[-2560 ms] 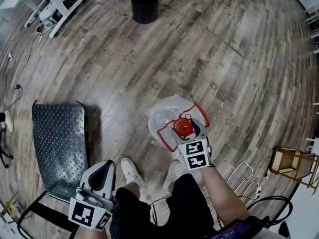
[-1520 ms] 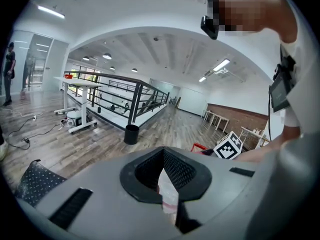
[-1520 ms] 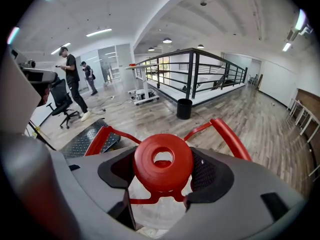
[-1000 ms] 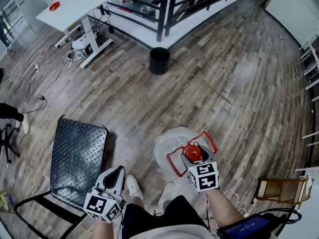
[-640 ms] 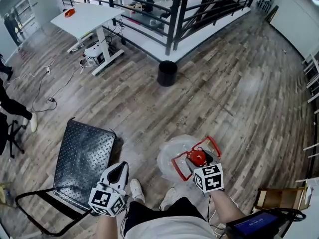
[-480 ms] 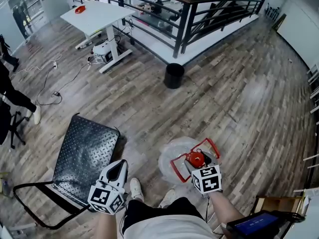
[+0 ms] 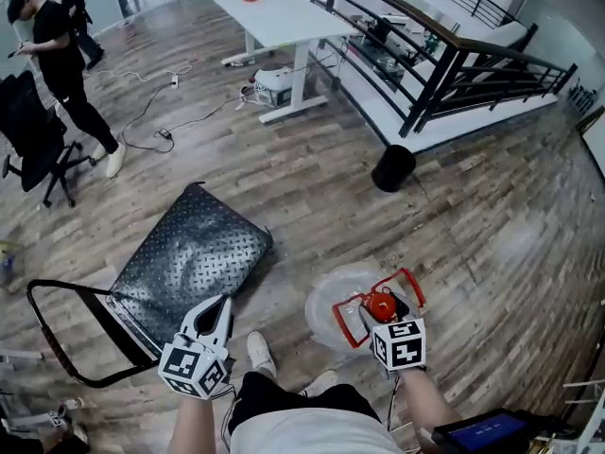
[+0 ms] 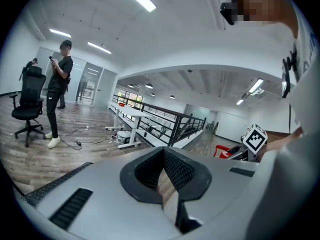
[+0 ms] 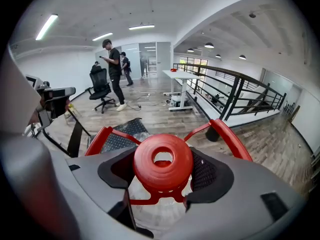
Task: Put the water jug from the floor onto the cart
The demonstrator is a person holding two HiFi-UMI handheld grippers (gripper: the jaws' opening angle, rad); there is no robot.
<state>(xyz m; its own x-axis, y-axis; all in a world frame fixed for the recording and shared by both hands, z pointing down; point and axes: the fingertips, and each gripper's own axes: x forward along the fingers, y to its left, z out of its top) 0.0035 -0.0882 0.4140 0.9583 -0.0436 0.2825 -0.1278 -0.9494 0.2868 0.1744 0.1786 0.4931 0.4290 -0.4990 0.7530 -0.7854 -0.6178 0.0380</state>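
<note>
Your grey-white left gripper point(image 7: 219, 308) was held low in front of your left leg, pointing forward, its jaws drawn together on nothing. Your right gripper point(image 7: 381, 310) pointed forward and down on a bare forearm point(image 7: 419, 412), jaws clamped either side of the red cap point(image 9: 162, 164) of the clear plastic water jug point(image 7: 331, 303).
</note>
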